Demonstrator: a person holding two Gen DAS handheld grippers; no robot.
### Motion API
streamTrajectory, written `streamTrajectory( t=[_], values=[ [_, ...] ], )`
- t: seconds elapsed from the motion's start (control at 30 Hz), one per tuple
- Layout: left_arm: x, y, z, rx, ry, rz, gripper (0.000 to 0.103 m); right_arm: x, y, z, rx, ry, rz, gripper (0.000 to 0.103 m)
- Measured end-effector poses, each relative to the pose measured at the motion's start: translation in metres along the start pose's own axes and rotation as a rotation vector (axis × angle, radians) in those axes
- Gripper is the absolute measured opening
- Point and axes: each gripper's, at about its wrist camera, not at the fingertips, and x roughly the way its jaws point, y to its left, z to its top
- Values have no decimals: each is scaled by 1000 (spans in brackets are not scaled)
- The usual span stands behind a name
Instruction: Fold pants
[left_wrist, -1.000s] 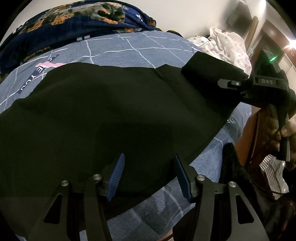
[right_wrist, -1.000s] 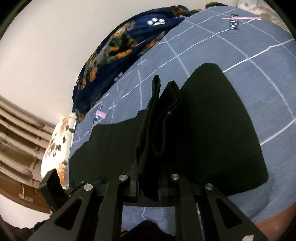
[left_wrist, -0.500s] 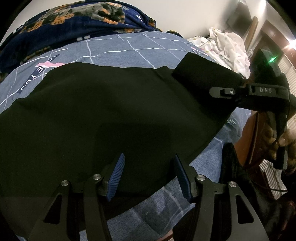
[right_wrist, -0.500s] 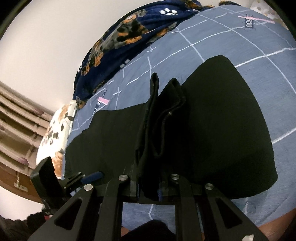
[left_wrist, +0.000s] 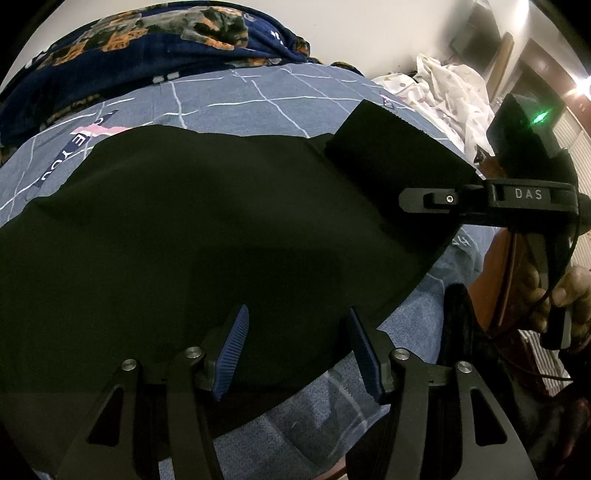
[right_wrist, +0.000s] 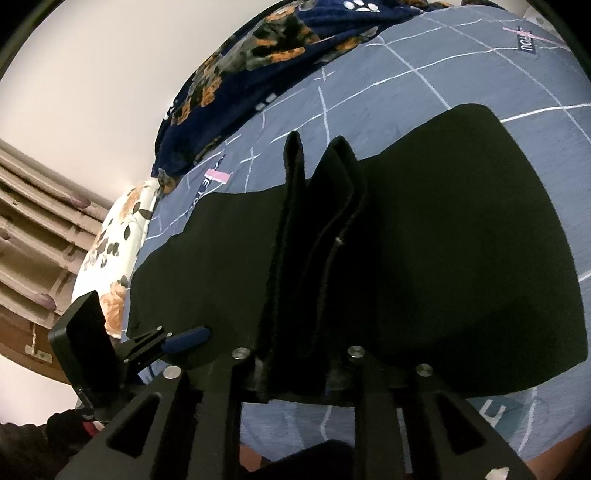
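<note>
Black pants (left_wrist: 192, 229) lie flat across a blue-grey bed sheet (left_wrist: 258, 96). My left gripper (left_wrist: 297, 350) is open and empty, its blue-padded fingers just above the pants' near edge. My right gripper (right_wrist: 295, 373) is shut on a bunched end of the pants (right_wrist: 314, 229), which stands up in folds between the jaws. In the left wrist view the right gripper (left_wrist: 424, 199) holds that lifted end (left_wrist: 391, 147) at the right side of the pants. In the right wrist view the left gripper (right_wrist: 184, 338) shows at the lower left, by the pants' edge.
A dark blue floral blanket (left_wrist: 147, 44) is heaped at the far side of the bed. A white patterned cloth (left_wrist: 450, 88) lies at the right. A floral pillow (right_wrist: 114, 243) lies past the pants' left end. The bed's near edge (left_wrist: 314, 417) runs below my left gripper.
My right gripper has carried the held end of the pants leftward and up over the flat part. My left gripper has stayed still and open.
</note>
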Motion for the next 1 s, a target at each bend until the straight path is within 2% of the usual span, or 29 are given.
streamTrajectory(
  t=[0.07,0.2,0.33,0.53,0.83,1.0],
  values=[
    [0,-1,-1,0,-1,-1,57,1,-1,0,9,4,23,31],
    [0,-1,-1,4,-2,-2,58,4,2,-2,21,15,85,53],
    [0,-1,-1,6,-3,-2,59,5,7,-4,10,20,129,66],
    [0,-1,-1,5,-3,-1,59,12,-5,-6,104,54,246,68],
    [0,-2,-2,7,-4,0,60,8,-23,-5,244,31,425,71],
    [0,-2,-2,8,-4,0,61,13,-25,-7,257,56,439,71]
  ],
)
